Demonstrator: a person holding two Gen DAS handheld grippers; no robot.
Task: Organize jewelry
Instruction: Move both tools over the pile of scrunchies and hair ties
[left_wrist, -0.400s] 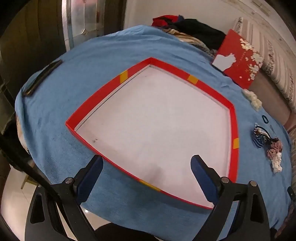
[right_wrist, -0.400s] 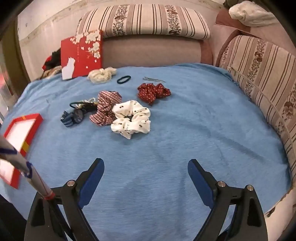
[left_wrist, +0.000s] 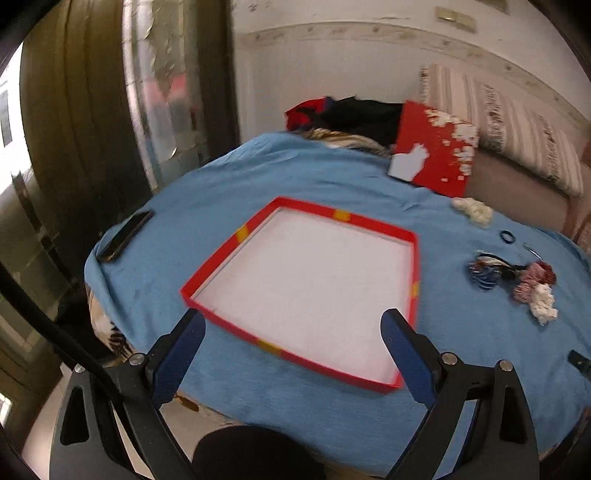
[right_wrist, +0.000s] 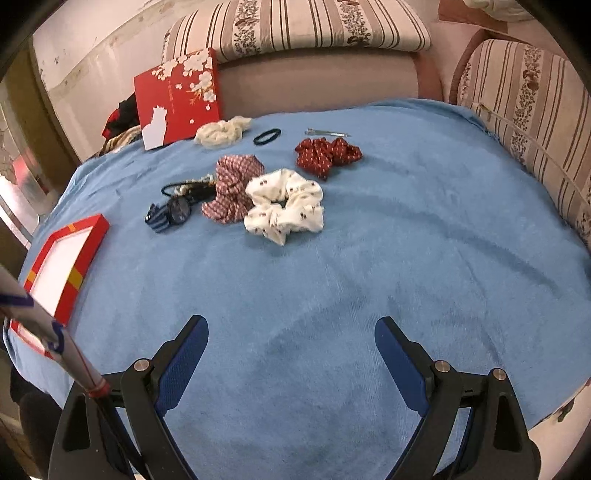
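Note:
A shallow red tray (left_wrist: 415, 258) with a white floor lies on the blue cloth; it also shows at the left edge of the right wrist view (right_wrist: 86, 238). My left gripper (left_wrist: 291, 339) is open and empty above the tray's near edge. My right gripper (right_wrist: 291, 345) is open and empty over bare cloth. Ahead of it lie a white printed scrunchie (right_wrist: 284, 205), a pink checked scrunchie (right_wrist: 232, 188), a dark red scrunchie (right_wrist: 327, 153), a cream scrunchie (right_wrist: 221, 133), a black hair tie (right_wrist: 266, 136), a metal hair clip (right_wrist: 327, 133) and a watch with dark bands (right_wrist: 173, 212).
A red box lid with white blossoms (right_wrist: 177, 98) leans against the striped sofa back (right_wrist: 295, 26). A dark phone (left_wrist: 125, 234) lies at the cloth's left edge. A clothes pile (left_wrist: 347, 114) sits behind. A striped cushion (right_wrist: 524, 107) lies to the right.
My left gripper has pulled back and tilted up, so the tray looks smaller and farther and the wall shows. My right gripper has barely moved.

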